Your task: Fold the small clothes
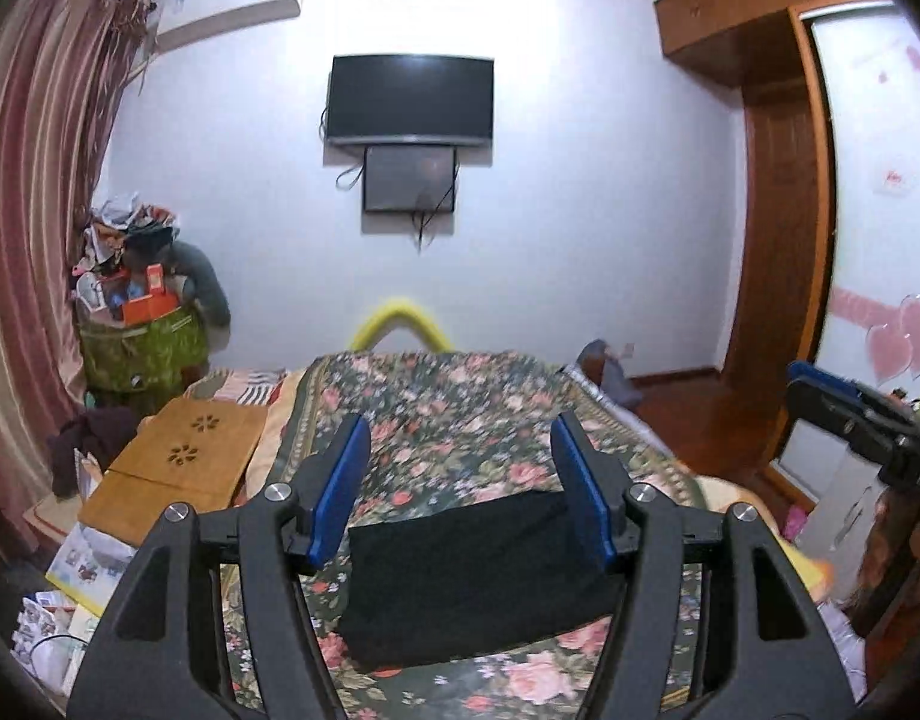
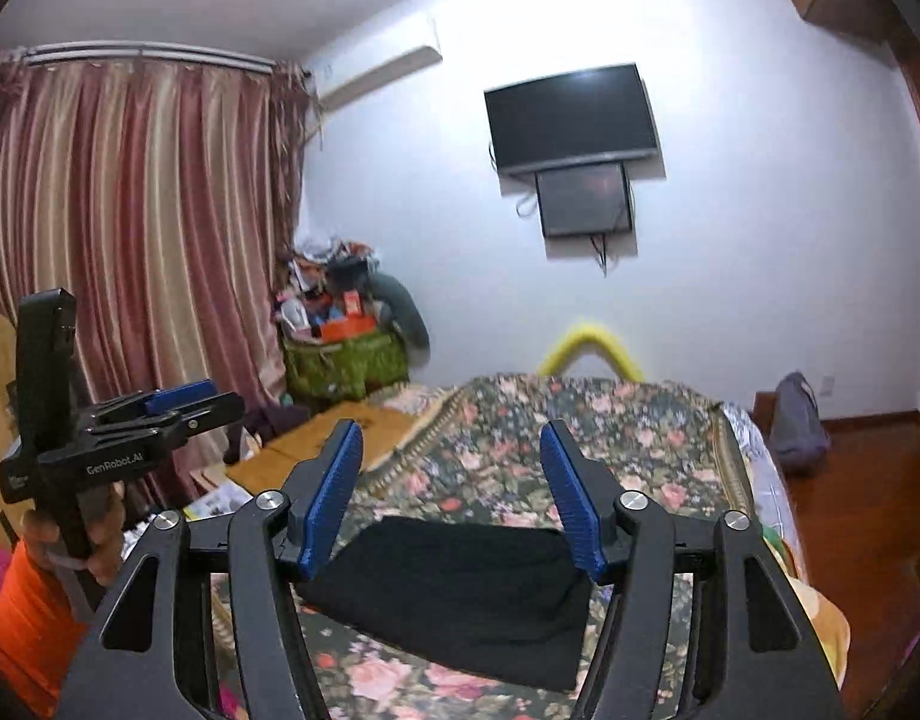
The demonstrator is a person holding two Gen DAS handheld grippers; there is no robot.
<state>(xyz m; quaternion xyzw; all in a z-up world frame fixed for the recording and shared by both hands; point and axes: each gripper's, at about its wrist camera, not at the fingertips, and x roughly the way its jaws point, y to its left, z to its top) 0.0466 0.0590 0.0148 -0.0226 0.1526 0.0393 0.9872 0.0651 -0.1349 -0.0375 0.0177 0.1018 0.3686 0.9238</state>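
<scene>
A bed covered by a floral quilt (image 1: 460, 414) of pink roses on dark green fills the middle of a white-walled bedroom, with a folded black garment (image 1: 478, 582) lying flat on it near the foot end, its cloth matte and roughly rectangular with soft edges. Above it, the left gripper (image 1: 460, 480) hovers with its jaws spread wide and nothing between the ribbed blue pads (image 1: 339, 492); the right gripper (image 2: 453, 486) is likewise spread wide and holds nothing, both clear of the cloth. In the right wrist view a hand (image 2: 75, 540) in an orange sleeve grips the black handle of the left tool. On the far wall hang a dark flat television (image 1: 410, 99) and a smaller dark screen (image 1: 409, 179) just below it, with loose cables trailing down. Striped pink and cream curtains (image 2: 129, 228) hang in long pleats at the left, beside a wall air conditioner (image 2: 378, 75). A green bag (image 1: 138, 348) heaped with clutter stands in the corner, near a light wooden board (image 1: 177, 468) with cut-out flower shapes. A curved yellow foam piece (image 1: 396, 321) rises behind the far end of the bed, and a reddish wood wardrobe (image 1: 778, 180) and floor lie to the right.
</scene>
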